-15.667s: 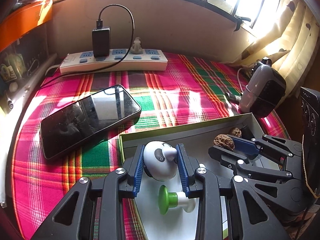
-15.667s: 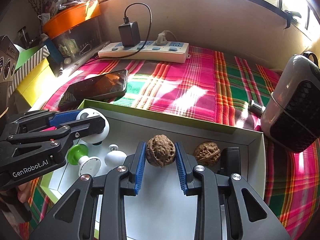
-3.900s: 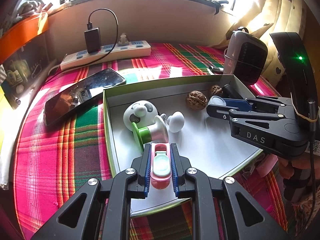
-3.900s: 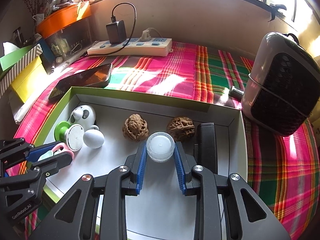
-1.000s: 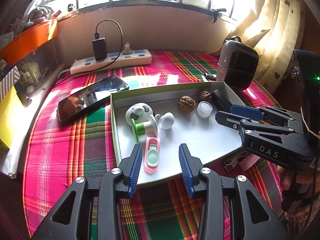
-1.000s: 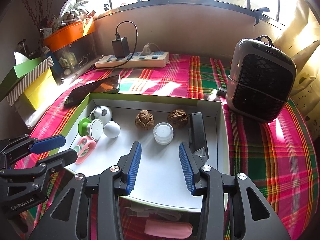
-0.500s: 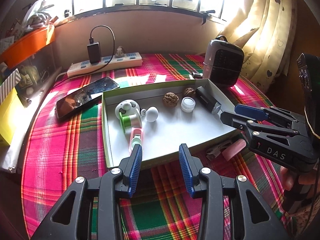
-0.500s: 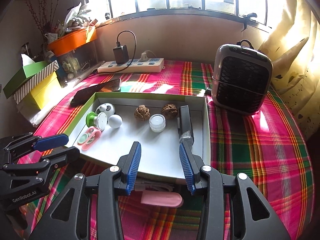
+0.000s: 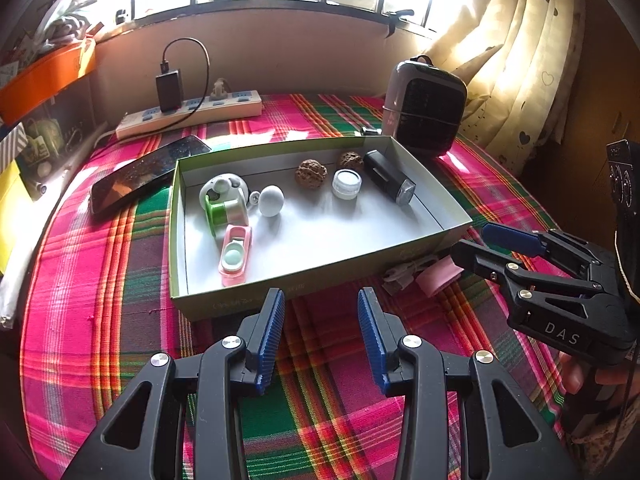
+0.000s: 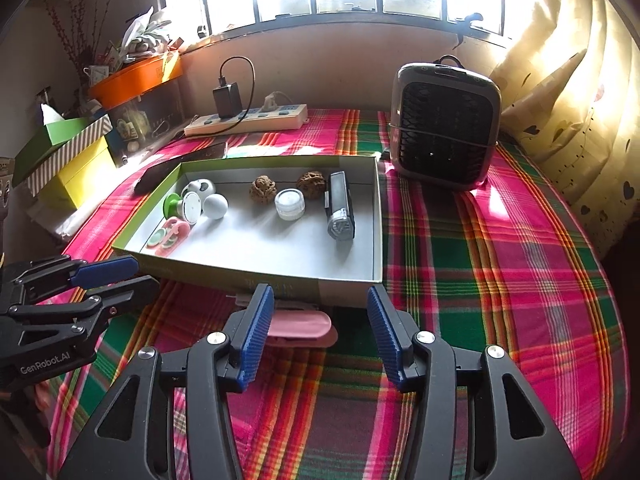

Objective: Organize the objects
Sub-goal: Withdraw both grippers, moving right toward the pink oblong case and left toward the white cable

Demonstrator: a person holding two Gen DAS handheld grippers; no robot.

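Note:
A shallow green-rimmed box (image 9: 280, 292) (image 10: 378, 216) on the plaid cloth holds a panda figure (image 9: 220, 188), a green-and-white spool (image 9: 224, 210), a white ball (image 9: 271, 201), a pink case (image 9: 236, 254) (image 10: 168, 236), two walnuts (image 9: 311, 173) (image 10: 263, 189), a small clear jar (image 9: 346, 183) (image 10: 289, 203) and a black device (image 9: 386, 178) (image 10: 340, 208). My left gripper (image 9: 321, 322) (image 10: 120, 276) hangs open in front of the box, empty. My right gripper (image 10: 320, 328) (image 9: 480, 240), its jaws opening, is empty above a pink object (image 10: 298, 326) (image 9: 438, 274) by the box's near wall.
A phone (image 9: 144, 172) lies left of the box. A power strip (image 9: 192, 114) with a charger runs along the back wall. A small heater (image 10: 444, 128) stands at the back right. Coloured boxes (image 10: 64, 156) and an orange tray (image 10: 136, 76) crowd the left. A curtain (image 10: 580, 80) hangs right.
Both grippers have drawn back from the box, which now looks smaller and farther. The right gripper's jaws have spread wider. The objects in the box have not moved.

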